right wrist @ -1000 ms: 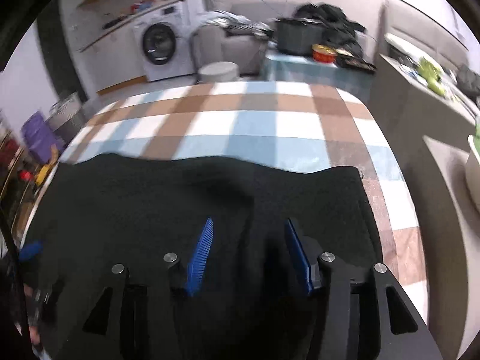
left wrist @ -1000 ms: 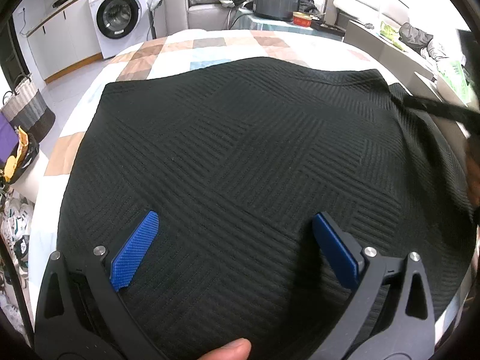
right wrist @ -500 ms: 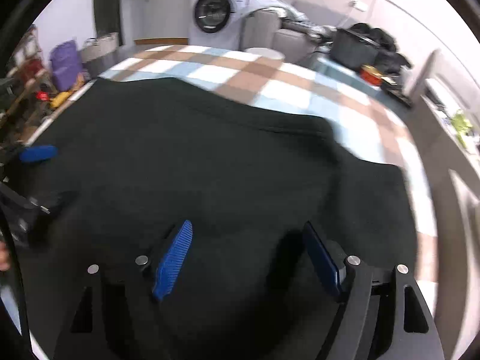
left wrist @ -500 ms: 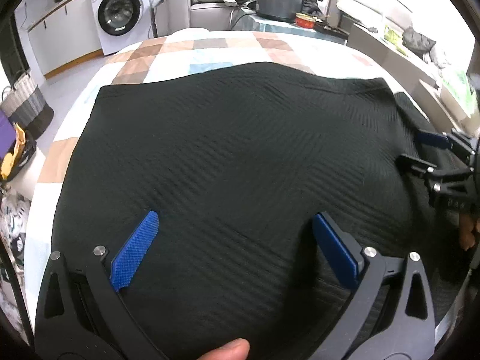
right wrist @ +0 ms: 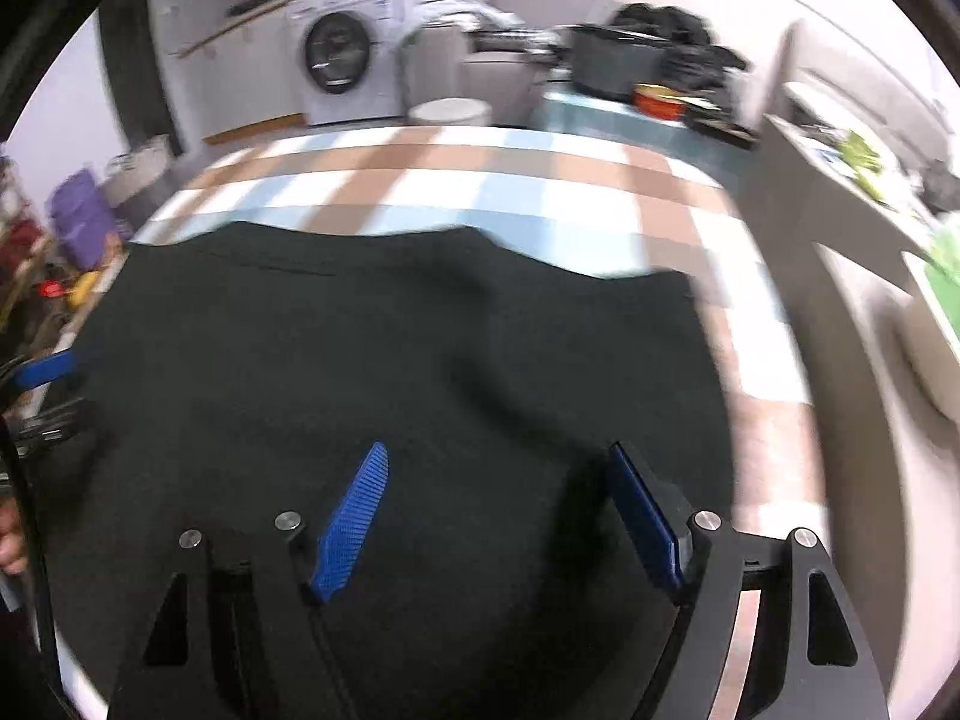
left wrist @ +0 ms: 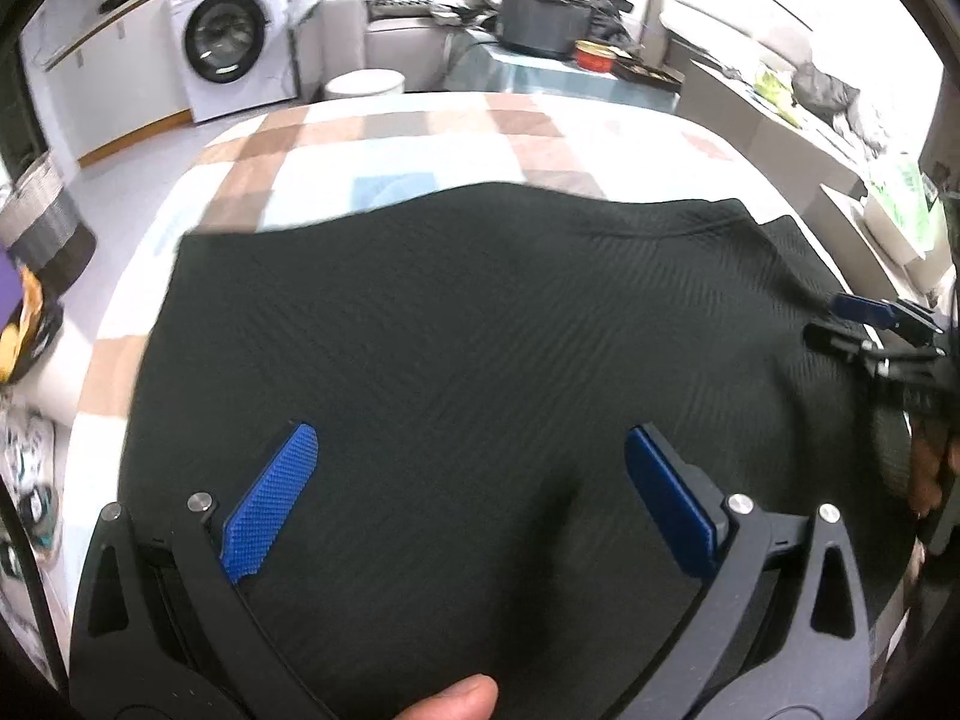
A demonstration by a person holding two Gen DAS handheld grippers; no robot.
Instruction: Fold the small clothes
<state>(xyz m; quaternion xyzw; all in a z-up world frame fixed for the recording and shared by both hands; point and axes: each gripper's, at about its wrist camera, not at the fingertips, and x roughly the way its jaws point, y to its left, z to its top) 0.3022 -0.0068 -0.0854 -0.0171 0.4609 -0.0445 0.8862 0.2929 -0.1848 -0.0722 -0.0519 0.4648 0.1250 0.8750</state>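
A black ribbed garment (left wrist: 468, 312) lies spread flat on a table with a checked cloth (left wrist: 420, 138). My left gripper (left wrist: 469, 432) hovers over the garment's near left part, open, with nothing between its blue pads (left wrist: 270, 504). A thumb (left wrist: 456, 699) shows at the bottom edge. The right gripper (left wrist: 864, 324) sits at the garment's right side. In the right wrist view, the right gripper (right wrist: 498, 450) stands open above the garment (right wrist: 360, 348), a low wrinkle in the cloth just ahead of it. The left gripper (right wrist: 42, 372) peeks in at the far left.
Bare checked cloth (right wrist: 480, 180) lies beyond the garment. Past the table stand a washing machine (left wrist: 228, 48), a white stool (left wrist: 366, 84), and a side table with a dark pot (left wrist: 540, 24) and red bowl (left wrist: 594, 54). A basket (left wrist: 42, 222) stands left, a counter (left wrist: 798, 138) right.
The right gripper's jaws have widened off the cloth ridge they straddled, and it has swung about over the garment's right side. The left gripper has drawn back a little.
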